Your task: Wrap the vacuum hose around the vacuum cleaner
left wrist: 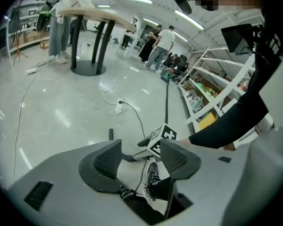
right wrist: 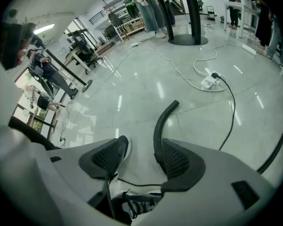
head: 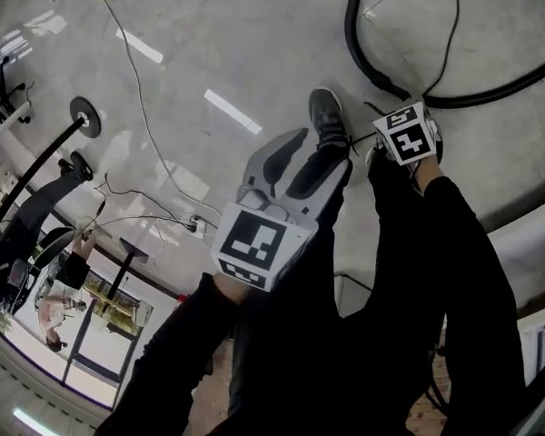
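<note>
The black vacuum hose (head: 372, 66) lies in a curve on the shiny grey floor, one open end free. In the right gripper view the hose (right wrist: 161, 121) runs up from beside the right-hand pad, low over the floor. My right gripper (right wrist: 141, 157) is open and its pads press on nothing. Its marker cube (head: 409, 134) sits just short of the hose in the head view. My left gripper (head: 272, 166) hovers over my shoes, open and empty (left wrist: 139, 157). No vacuum cleaner shows in any view.
My legs and shoes (head: 327, 116) stand right under both grippers. A white cable with a power strip (right wrist: 208, 83) trails over the floor. A round table pedestal (left wrist: 87, 69), shelving (left wrist: 212, 93), a black stand base (head: 86, 116) and several people are farther off.
</note>
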The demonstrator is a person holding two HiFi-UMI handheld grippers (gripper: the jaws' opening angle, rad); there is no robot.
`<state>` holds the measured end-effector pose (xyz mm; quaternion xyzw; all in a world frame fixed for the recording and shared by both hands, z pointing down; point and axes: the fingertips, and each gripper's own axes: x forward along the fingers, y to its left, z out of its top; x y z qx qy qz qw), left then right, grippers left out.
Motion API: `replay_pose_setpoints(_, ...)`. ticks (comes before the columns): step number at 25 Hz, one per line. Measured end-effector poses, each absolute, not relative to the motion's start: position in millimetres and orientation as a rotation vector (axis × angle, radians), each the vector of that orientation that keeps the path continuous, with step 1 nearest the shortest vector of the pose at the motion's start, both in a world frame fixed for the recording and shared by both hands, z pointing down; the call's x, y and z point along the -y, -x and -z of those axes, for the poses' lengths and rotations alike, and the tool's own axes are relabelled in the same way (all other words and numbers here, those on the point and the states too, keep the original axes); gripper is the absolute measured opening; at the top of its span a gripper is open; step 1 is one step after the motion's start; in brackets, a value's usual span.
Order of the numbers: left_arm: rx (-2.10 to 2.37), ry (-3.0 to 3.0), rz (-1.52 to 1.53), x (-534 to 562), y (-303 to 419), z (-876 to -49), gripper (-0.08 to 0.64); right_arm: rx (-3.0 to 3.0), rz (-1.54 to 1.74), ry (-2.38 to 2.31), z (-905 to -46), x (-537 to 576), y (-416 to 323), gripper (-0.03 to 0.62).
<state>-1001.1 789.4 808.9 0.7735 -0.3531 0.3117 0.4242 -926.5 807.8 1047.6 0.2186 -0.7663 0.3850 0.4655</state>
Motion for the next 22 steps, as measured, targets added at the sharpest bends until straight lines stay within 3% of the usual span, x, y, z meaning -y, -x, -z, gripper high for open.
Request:
replay_pose_setpoints(7,1.034,-1.865,-0.778,-768,1075,-883,0.259,1.732,-0.968,-0.518,-1194,-822,941,0.296)
replay_pose_setpoints(17,1.218,-1.844,-0.752,-743,1120,-916,0.259,1.697,-0.722,-0.372,-1292,-806,953,0.297)
replay_pose_setpoints(20,1.165,-1.835,-0.794,-752,1104,-918,0.259,1.648,-0.784,-0.304,-1299,-817,947,0.201)
replay_pose_setpoints(22,1.131,-1.848,-0.816,-753,1093,-909,0.259,1.63,-0.888,-0.314,-1285,-821,947,0.173)
